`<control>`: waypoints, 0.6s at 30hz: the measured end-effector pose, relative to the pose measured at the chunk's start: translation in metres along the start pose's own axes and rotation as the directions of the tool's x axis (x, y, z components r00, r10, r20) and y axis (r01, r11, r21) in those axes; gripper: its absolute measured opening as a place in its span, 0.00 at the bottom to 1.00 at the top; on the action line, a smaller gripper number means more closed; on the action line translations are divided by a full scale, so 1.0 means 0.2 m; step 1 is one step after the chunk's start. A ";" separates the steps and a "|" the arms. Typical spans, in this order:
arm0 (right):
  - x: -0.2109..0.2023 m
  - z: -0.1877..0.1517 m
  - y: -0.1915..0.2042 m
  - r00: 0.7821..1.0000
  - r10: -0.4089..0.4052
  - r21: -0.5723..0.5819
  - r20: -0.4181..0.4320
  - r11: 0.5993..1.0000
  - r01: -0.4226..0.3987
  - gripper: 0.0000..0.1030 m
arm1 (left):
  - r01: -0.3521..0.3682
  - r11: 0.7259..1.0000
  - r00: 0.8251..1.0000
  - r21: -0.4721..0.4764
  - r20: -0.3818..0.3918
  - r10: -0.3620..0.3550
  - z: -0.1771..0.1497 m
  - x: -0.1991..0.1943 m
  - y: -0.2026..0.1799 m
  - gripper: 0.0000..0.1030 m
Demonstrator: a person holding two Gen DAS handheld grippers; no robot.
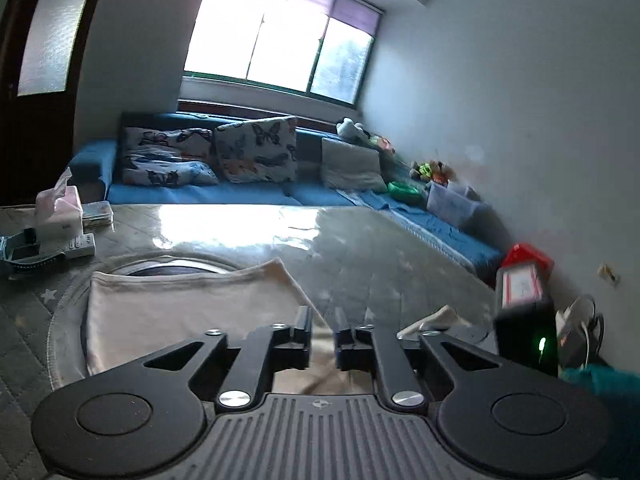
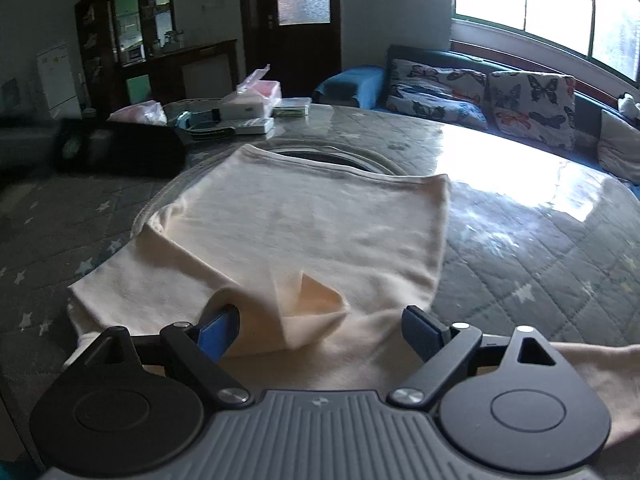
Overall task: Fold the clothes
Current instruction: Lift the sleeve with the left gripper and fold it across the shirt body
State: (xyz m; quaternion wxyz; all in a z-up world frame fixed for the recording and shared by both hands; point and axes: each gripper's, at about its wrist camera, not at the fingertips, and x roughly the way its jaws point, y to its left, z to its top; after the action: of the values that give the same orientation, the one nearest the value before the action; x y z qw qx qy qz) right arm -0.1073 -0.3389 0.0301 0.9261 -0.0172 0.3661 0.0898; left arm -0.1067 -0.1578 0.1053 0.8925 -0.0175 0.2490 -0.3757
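A cream garment (image 2: 312,216) lies folded on the quilted round table (image 2: 520,248), with a small corner (image 2: 316,296) turned up at its near edge. My right gripper (image 2: 320,314) hovers over that corner, its blue pads (image 2: 218,332) wide apart and touching nothing. In the left wrist view the same garment (image 1: 180,308) lies ahead and to the left. My left gripper (image 1: 323,314) is above its right edge, its fingers a narrow gap apart with nothing pinched. A blurred black unit (image 2: 120,152) at the table's far left could be the left gripper's body.
A tissue box (image 2: 252,100), a remote and small boxes sit at the table's far side. A blue sofa (image 1: 240,194) with butterfly cushions runs under the window. At right in the left wrist view, a black unit with a green light (image 1: 524,336) stands beside a red box (image 1: 528,260).
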 end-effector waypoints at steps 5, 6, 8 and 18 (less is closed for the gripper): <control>-0.03 -0.03 -0.03 1.000 -0.012 -0.001 -0.006 1.000 0.012 0.85 | -0.112 0.993 0.994 0.034 0.016 0.112 -0.07 -0.14 0.16 0.40; -0.05 -0.03 -0.04 1.000 -0.008 -0.003 -0.009 1.000 0.008 0.85 | -0.143 0.989 0.990 0.040 0.011 0.142 -0.10 -0.17 0.20 0.40; -0.07 -0.04 -0.05 1.000 -0.007 -0.012 -0.014 1.000 0.007 0.81 | -0.202 0.978 0.979 0.050 -0.003 0.202 -0.15 -0.24 0.29 0.40; -0.25 -0.06 -0.12 0.999 -0.035 -0.001 -0.019 0.999 0.035 0.70 | -0.315 0.948 0.938 0.037 -0.138 0.317 -0.43 -0.39 0.51 0.40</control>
State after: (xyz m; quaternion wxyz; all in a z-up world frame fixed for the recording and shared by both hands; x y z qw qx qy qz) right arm -0.1473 -0.3712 0.0537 0.9240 -0.0245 0.3743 0.0736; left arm -0.1251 -0.0186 0.0423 0.9214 0.0559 0.3087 -0.2295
